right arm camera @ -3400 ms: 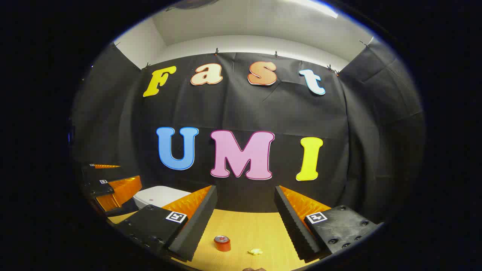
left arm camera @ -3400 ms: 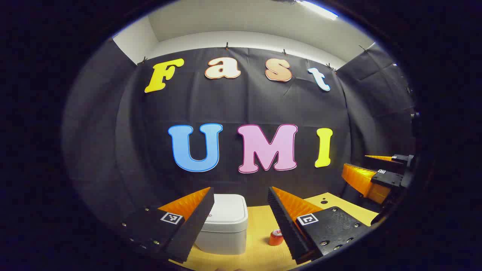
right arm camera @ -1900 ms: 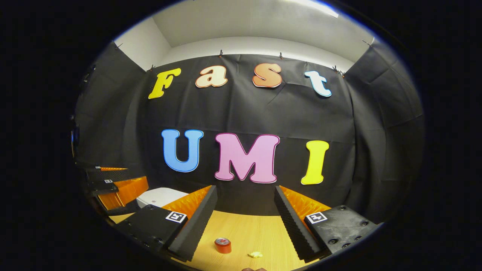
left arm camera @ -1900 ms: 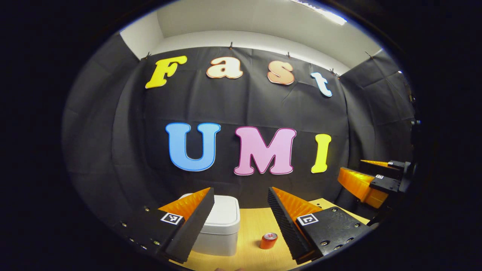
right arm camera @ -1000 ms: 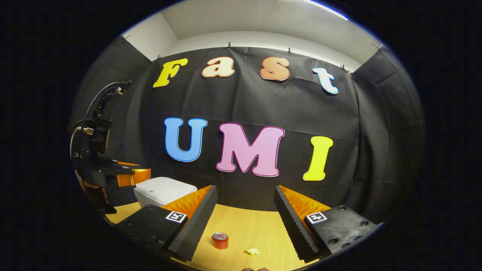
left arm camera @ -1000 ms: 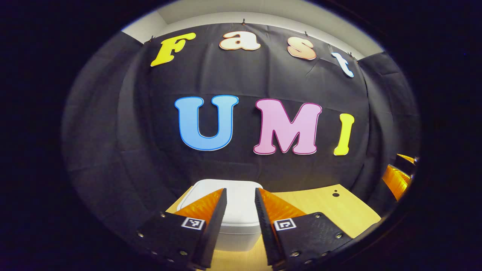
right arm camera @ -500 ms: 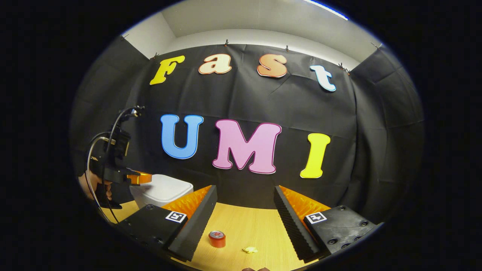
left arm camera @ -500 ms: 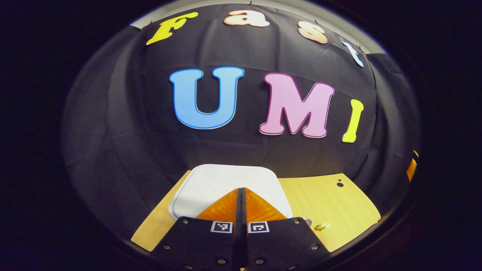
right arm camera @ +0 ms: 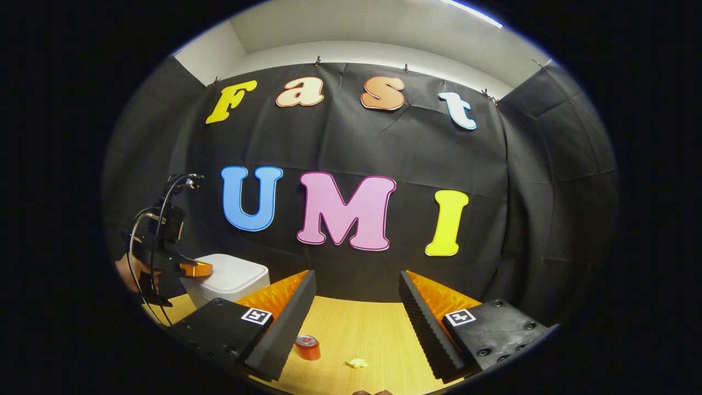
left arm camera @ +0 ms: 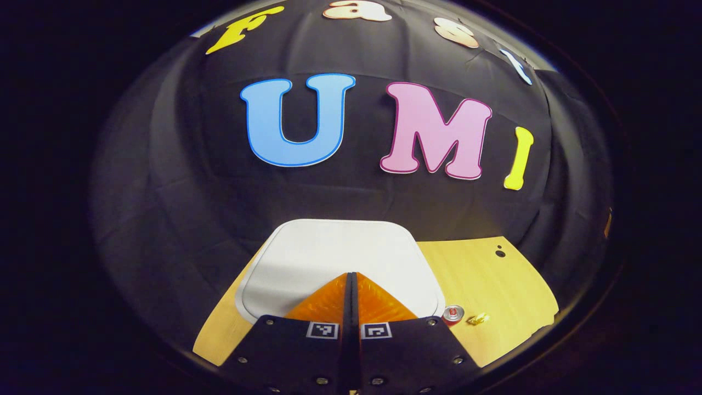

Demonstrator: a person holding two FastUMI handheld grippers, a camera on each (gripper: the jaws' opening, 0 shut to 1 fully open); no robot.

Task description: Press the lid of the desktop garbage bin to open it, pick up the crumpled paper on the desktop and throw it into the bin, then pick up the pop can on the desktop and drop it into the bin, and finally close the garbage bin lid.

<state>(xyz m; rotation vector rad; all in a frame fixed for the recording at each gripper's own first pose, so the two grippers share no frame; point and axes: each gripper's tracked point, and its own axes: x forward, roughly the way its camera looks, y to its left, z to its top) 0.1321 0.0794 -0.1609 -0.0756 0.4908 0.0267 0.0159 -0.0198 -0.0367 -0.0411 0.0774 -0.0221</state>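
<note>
Hovering over the white bin lid [left arm camera: 340,252], the left gripper [left arm camera: 351,277] has pinched fully together and dropped lower, ready to press it open. The right gripper [right arm camera: 356,291] waits wide above the pop can [right arm camera: 307,346] and crumpled paper [right arm camera: 357,362] on the desk [right arm camera: 362,329].

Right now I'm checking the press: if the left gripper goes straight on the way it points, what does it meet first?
Most likely the bin lid: the left gripper, fingers together, points down over the white top. Whether it already touches is unclear.
</note>
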